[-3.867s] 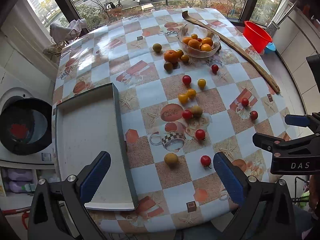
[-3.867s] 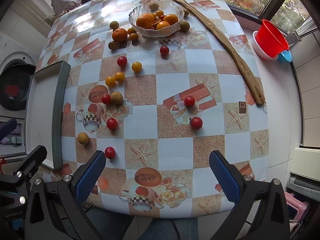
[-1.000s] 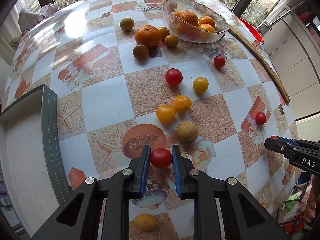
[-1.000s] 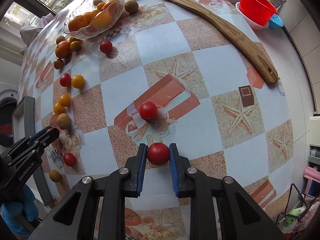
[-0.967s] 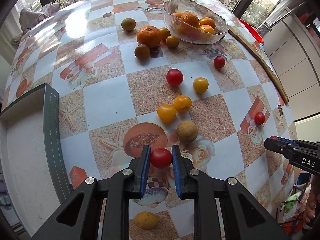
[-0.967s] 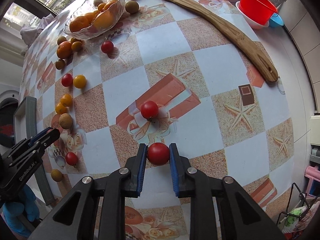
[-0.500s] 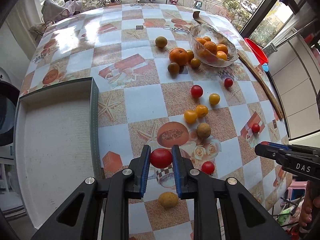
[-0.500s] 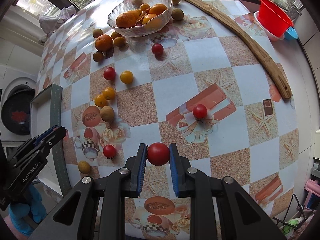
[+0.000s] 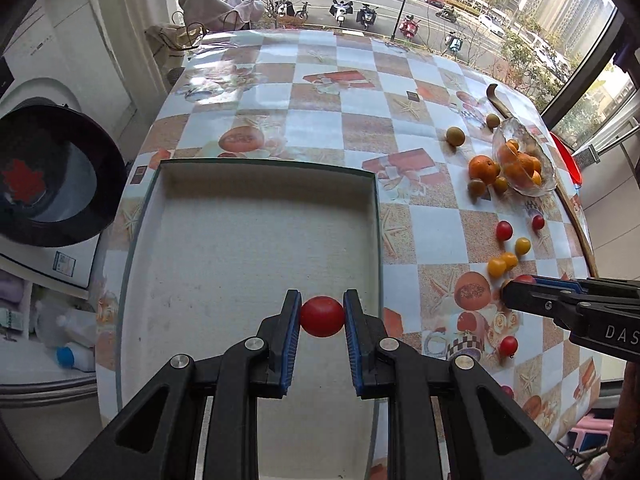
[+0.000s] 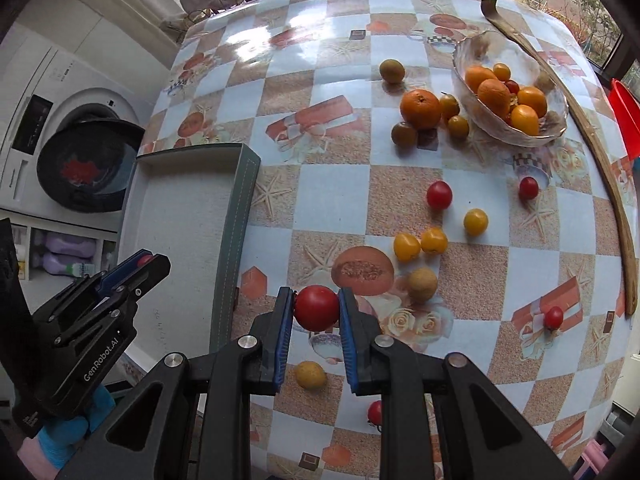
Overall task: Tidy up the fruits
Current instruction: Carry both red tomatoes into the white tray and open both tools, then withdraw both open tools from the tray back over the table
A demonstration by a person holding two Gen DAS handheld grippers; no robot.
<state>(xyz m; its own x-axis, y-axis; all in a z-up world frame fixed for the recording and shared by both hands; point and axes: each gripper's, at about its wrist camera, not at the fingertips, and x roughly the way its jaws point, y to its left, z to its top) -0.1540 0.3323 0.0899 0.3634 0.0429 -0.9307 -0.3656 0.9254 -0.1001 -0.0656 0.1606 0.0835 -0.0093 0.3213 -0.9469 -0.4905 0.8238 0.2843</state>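
Note:
My left gripper point(image 9: 322, 317) is shut on a red tomato point(image 9: 322, 316) and holds it over the near part of the grey tray point(image 9: 256, 184). My right gripper point(image 10: 316, 308) is shut on another red tomato point(image 10: 317, 307) above the tablecloth, just right of the tray's rim point(image 10: 236, 216). Loose red and yellow tomatoes point(image 10: 439, 195) and brown fruits point(image 10: 422, 279) lie scattered on the table. A glass bowl point(image 10: 508, 84) at the far right holds oranges; a large orange point(image 10: 421, 109) sits beside it.
A long wooden stick point(image 10: 600, 152) lies along the table's right edge. A red bucket point(image 10: 626, 120) stands beyond it. A washing machine point(image 10: 76, 160) with an open door stands left of the table. The left gripper also shows in the right wrist view point(image 10: 132, 270).
Both grippers lifted their tomatoes off the table and moved left. The left one now hangs over the tray; the right one is near the tray's edge.

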